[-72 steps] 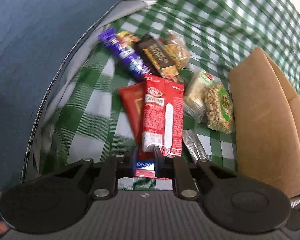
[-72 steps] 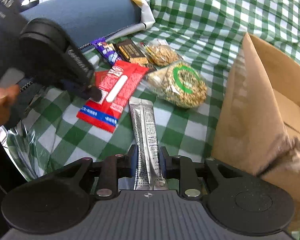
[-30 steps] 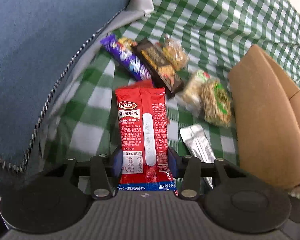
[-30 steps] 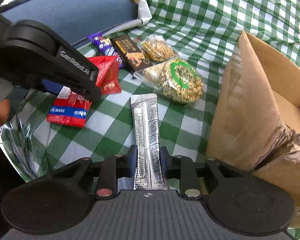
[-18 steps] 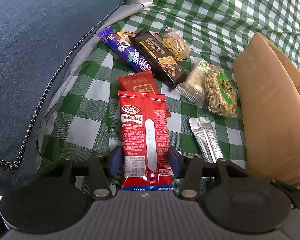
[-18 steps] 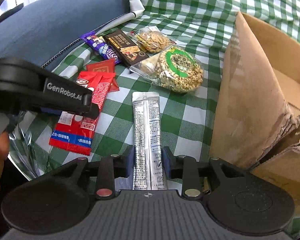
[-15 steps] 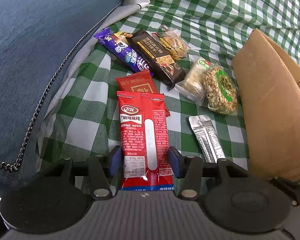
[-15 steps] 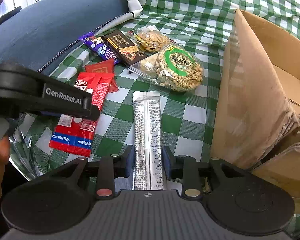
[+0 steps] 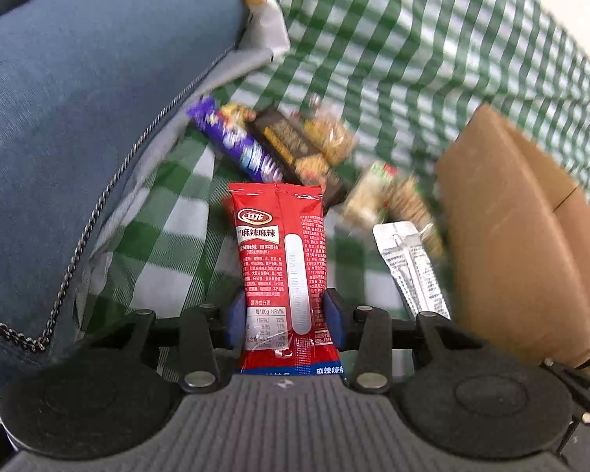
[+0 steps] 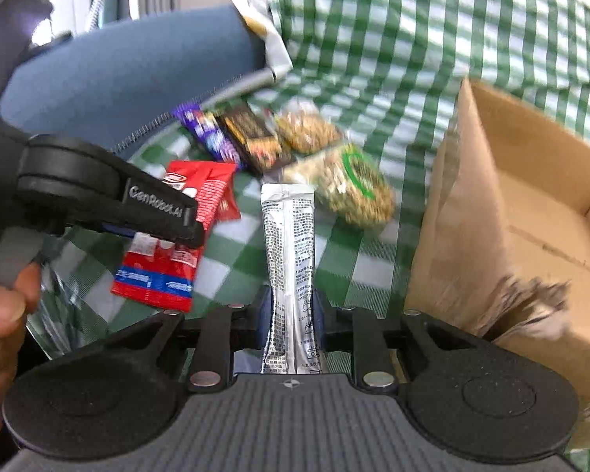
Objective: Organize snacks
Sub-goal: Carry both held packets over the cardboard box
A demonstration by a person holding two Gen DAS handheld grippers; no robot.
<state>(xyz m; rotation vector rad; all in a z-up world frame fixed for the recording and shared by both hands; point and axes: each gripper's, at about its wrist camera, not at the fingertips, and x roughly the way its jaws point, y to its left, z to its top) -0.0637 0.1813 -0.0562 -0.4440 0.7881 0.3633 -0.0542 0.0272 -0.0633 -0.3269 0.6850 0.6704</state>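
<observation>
A red spicy-strip packet point(image 9: 279, 244) stands between the blue pads of my left gripper point(image 9: 283, 320). The jaws are closing and pinch its lower part. In the right wrist view this red packet point(image 10: 157, 279) hangs from the left gripper point(image 10: 188, 232), clear of the checked cloth. My right gripper point(image 10: 291, 314) is shut on a silver sachet point(image 10: 289, 236), squeezed narrow between the pads. The same silver sachet point(image 9: 409, 263) shows at the right of the left wrist view. An open cardboard box point(image 10: 436, 216) stands to the right of both grippers.
On the green checked cloth point(image 9: 413, 59) lie a purple bar point(image 9: 236, 145), a dark bar point(image 9: 295, 145), a bag of crisps point(image 9: 334, 137), a round cereal cake point(image 10: 354, 188) and a small red packet point(image 10: 226, 204). A blue cushion point(image 9: 78, 98) fills the left. A hand point(image 10: 0, 314) holds the left gripper.
Both pairs of jaws have narrowed onto their packets. The red packet and the silver sachet have come up off the cloth, and both views now blur with motion.
</observation>
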